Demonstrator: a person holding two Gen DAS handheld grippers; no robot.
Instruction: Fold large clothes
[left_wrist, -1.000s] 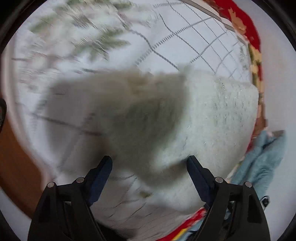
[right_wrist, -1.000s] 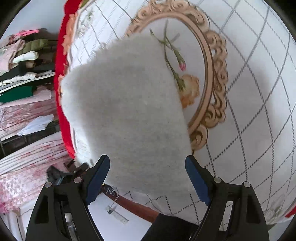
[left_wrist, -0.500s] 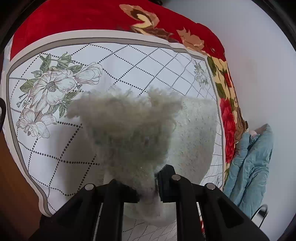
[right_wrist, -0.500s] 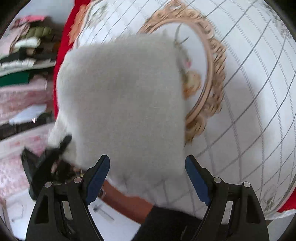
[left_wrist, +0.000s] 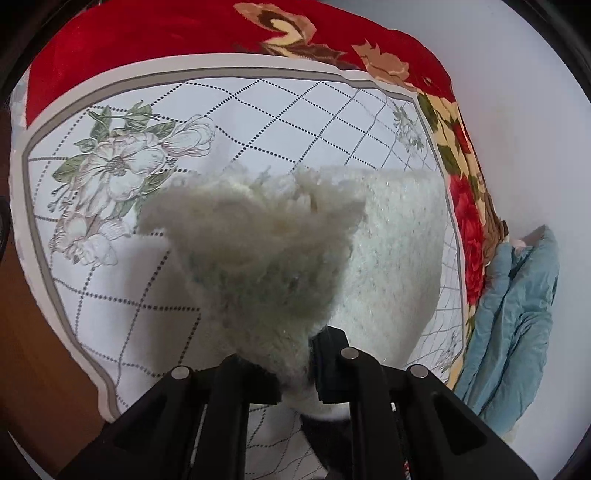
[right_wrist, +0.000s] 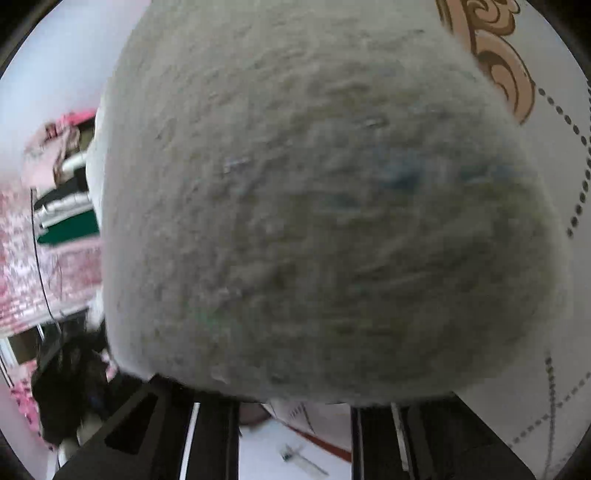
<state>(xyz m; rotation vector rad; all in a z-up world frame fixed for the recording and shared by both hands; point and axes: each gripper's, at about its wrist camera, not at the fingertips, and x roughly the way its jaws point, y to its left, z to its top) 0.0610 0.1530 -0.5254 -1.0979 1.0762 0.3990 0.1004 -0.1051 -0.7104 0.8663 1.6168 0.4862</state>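
A white fluffy garment (left_wrist: 399, 251) lies on a white bed cover (left_wrist: 258, 110) printed with a dotted grid and flowers. My left gripper (left_wrist: 297, 369) is shut on a bunched edge of the garment, which it holds raised above the cover. In the right wrist view the same garment (right_wrist: 295, 203) fills almost the whole picture, blurred and very close. The jaws of my right gripper (right_wrist: 295, 400) are closing with the garment's lower edge between them. Their arms are drawn together and the fabric hides the fingertips.
A red flowered blanket (left_wrist: 147, 37) lies under the cover along its far and right edges. A light blue garment (left_wrist: 517, 314) hangs at the right beside a white wall. Shelves of folded clothes (right_wrist: 55, 206) stand at the left of the right wrist view.
My left gripper went from wide open to shut on the garment's edge and lifted it. My right gripper came in close to the garment, and its wide-open jaws drew together.
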